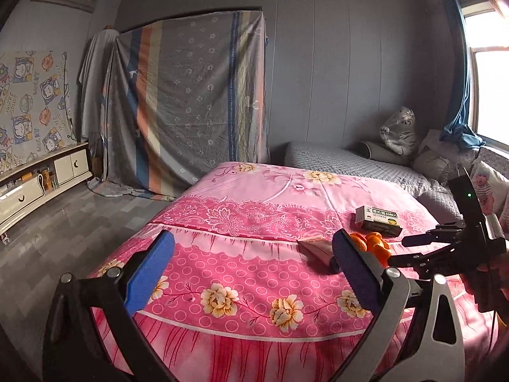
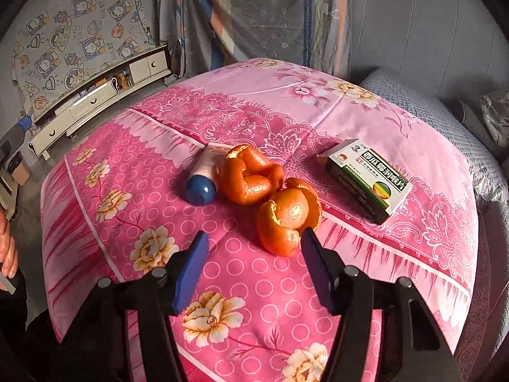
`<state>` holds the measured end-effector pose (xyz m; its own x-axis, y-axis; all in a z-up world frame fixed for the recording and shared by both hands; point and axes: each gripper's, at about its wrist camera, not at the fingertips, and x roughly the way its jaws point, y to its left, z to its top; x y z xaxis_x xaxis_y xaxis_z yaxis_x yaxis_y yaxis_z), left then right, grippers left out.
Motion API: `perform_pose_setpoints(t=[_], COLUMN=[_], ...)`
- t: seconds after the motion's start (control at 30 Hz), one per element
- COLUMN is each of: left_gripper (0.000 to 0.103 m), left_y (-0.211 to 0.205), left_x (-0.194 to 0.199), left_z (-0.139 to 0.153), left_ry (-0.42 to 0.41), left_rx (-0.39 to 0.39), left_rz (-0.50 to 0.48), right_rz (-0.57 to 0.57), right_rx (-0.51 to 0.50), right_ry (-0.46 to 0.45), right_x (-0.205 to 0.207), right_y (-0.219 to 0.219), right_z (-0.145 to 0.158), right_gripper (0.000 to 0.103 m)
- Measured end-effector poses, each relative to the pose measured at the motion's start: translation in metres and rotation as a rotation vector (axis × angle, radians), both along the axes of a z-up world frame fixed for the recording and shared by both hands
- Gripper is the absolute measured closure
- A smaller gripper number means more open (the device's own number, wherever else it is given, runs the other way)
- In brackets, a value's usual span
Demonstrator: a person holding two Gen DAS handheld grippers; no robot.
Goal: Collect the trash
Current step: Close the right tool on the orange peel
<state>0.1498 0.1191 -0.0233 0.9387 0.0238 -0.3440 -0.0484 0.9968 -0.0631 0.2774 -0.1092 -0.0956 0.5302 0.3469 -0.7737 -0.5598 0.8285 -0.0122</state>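
Two orange peels lie on the pink flowered cloth (image 2: 133, 172): a near peel (image 2: 286, 219) and a far peel (image 2: 249, 175). A pink tube with a blue cap (image 2: 203, 178) lies left of them. A small white and green medicine box (image 2: 369, 180) lies to the right. My right gripper (image 2: 254, 270) is open, just short of the near peel and empty. My left gripper (image 1: 251, 273) is open and empty over the cloth's left part; the peels (image 1: 372, 243), tube (image 1: 315, 248) and box (image 1: 378, 221) show behind its right finger. The right gripper (image 1: 410, 248) also shows there.
A grey quilted bed (image 1: 350, 162) with pillows and a plush tiger (image 1: 399, 130) lies behind, by the window. A low white cabinet (image 1: 38, 184) stands along the left wall. A striped sheet (image 1: 191, 102) hangs at the back. Grey floor (image 1: 73, 226) lies to the left.
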Motion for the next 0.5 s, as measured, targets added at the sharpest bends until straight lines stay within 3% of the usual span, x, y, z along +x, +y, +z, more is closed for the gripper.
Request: perform_pose_setpoints(t=[0.27, 0.5], left_gripper=[0.008, 0.008], left_y=[0.006, 0.009], left_x=[0.009, 0.014], left_z=[-0.013, -0.02], left_ry=[0.059, 0.101], left_rx=[-0.068, -0.084], left_rz=[-0.016, -0.006], right_rz=[0.062, 0.016], right_rx=[0.012, 0.058], right_ry=[-0.012, 0.116], right_x=[0.017, 0.061], right_y=[0.035, 0.046], right_z=[0.008, -0.002], right_gripper=[0.049, 0.062])
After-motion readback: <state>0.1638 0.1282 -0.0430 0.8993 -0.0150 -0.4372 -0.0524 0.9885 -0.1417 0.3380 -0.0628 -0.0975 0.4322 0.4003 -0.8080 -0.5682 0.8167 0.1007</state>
